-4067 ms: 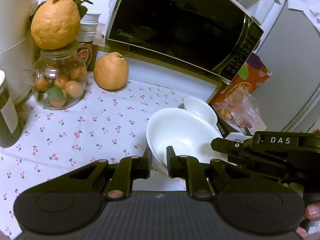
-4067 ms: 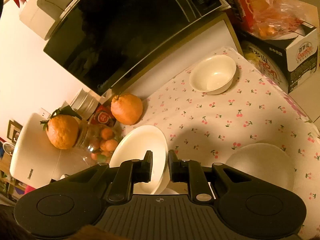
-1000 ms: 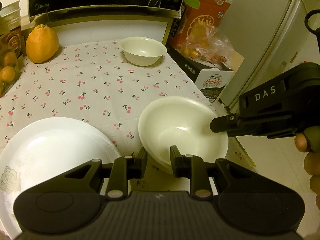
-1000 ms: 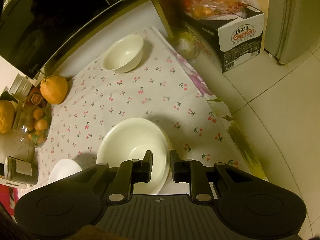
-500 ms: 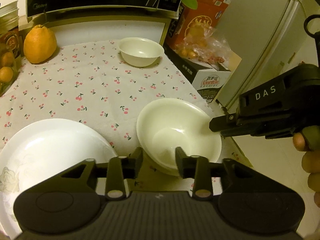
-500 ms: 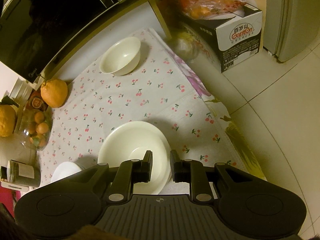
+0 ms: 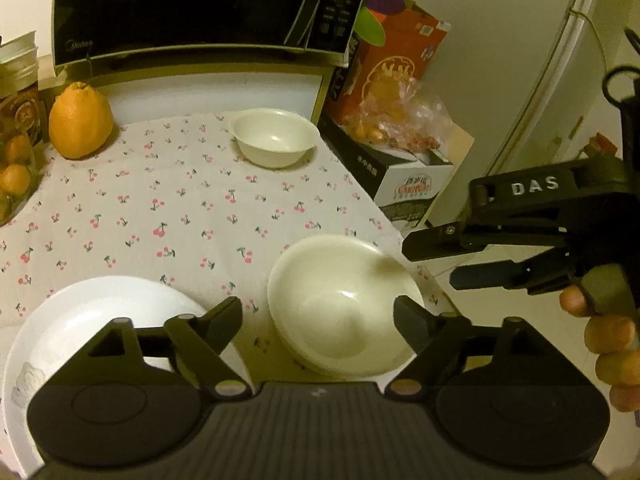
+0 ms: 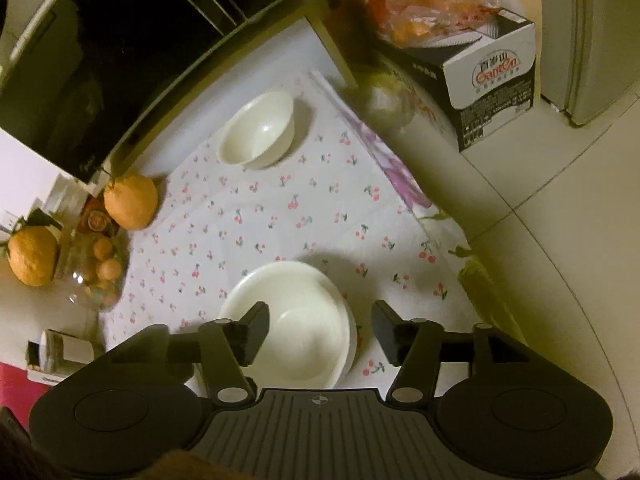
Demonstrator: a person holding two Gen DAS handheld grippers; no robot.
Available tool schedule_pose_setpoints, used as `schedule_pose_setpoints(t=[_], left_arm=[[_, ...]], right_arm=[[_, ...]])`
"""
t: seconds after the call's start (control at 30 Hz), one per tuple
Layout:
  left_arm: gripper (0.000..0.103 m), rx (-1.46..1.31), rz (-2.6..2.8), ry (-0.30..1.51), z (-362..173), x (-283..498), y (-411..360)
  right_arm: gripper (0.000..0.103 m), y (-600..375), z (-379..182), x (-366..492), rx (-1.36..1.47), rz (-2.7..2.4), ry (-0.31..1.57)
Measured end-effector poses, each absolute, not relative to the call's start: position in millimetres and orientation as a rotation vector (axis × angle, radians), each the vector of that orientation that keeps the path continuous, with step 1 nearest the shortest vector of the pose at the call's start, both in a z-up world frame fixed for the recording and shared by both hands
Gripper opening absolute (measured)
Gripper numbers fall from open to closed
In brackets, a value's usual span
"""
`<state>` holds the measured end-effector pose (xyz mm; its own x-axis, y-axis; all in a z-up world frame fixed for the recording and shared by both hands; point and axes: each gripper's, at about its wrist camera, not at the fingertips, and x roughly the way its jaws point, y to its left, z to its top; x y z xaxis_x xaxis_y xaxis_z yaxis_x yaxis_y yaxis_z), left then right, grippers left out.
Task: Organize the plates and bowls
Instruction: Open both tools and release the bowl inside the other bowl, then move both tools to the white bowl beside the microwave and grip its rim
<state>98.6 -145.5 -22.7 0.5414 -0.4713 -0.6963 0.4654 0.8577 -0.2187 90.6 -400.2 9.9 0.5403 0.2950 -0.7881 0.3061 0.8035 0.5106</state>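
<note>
The left tool hides part of the plate.

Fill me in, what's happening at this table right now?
A person with a gripper in each hand is sorting dishes on a cherry-print tablecloth. Both the left gripper and the right gripper are opening around the large white bowl near the table's edge, and neither presses on it; it sits on the cloth. A white plate lies beside it, and a small bowl waits by the microwave.
</note>
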Motion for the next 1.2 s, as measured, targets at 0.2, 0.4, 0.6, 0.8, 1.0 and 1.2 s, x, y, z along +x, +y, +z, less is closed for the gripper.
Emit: schedule_pose_setpoints(t=[0.2,0.4,0.6,0.8,1.0,1.2], left_arm=[[0.096,-0.016,-0.533,0.828,-16.4,108.2,-143.8],[0.099,0.037,-0.507,0.822,-5.2,125.3,-144.4],[0.103,0.056,-0.498,0.840,10.2,155.3,-145.1],[0.103,0.083,-0.492,0.861,13.9,189.9,-151.5],[0.102,0.124,-0.486,0.838,5.5,227.7,-158.6],[0.095,0.154,-0.480,0.824,-5.3,268.0,-163.2]], right_arm=[[0.072,-402.5,11.0,92.0,0.686,0.018,1.001],[0.073,-407.9,11.1,109.0,0.787,0.030,1.013],[0.077,-410.3,12.3,143.7,0.821,0.060,1.026],[0.078,-420.2,4.5,181.0,0.925,0.092,1.009],[0.078,-429.1,-6.1,213.1,0.983,0.121,0.976],[0.078,-443.0,-33.0,236.1,1.109,0.125,0.925]])
